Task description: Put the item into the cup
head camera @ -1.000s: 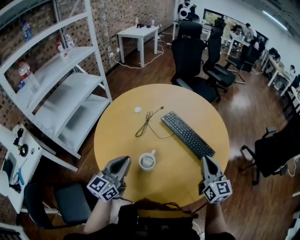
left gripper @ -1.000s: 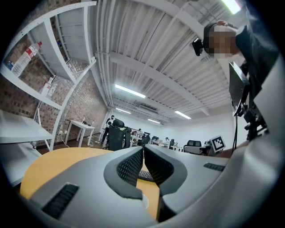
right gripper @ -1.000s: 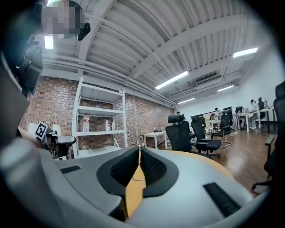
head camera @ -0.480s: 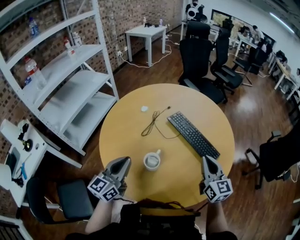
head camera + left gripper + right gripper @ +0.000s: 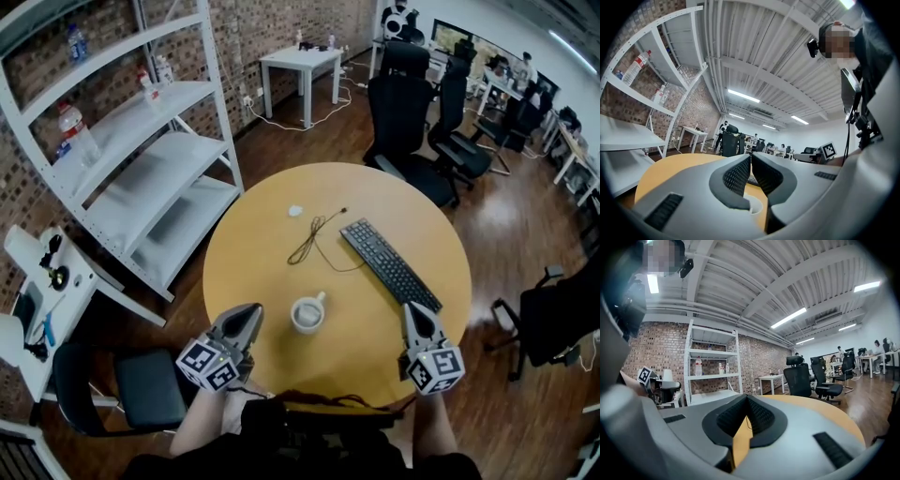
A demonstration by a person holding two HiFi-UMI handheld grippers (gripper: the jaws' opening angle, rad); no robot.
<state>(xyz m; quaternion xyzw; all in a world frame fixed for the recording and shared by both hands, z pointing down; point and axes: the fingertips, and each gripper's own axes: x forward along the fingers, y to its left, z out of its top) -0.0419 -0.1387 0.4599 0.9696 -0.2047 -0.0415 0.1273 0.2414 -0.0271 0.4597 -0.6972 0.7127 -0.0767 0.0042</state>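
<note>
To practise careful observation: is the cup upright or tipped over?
Upright: the white cup stands on the round table, its open mouth facing up.

Matt wooden table (image 5: 272, 272), glossy white cup (image 5: 307, 314), black plastic keyboard (image 5: 391, 265).

No words or numbers can be read. The bottle (image 5: 77, 136) labels on the shelf (image 5: 159, 155), left of the table (image 5: 272, 281), are too small.

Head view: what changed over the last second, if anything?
Nothing on the table moved: the cup, keyboard, cable and small white item keep their places; only the camera's framing drifted slightly. The left tool and right tool stay near the table's front edge, both shut and empty. Nothing was grabbed or released.
</note>
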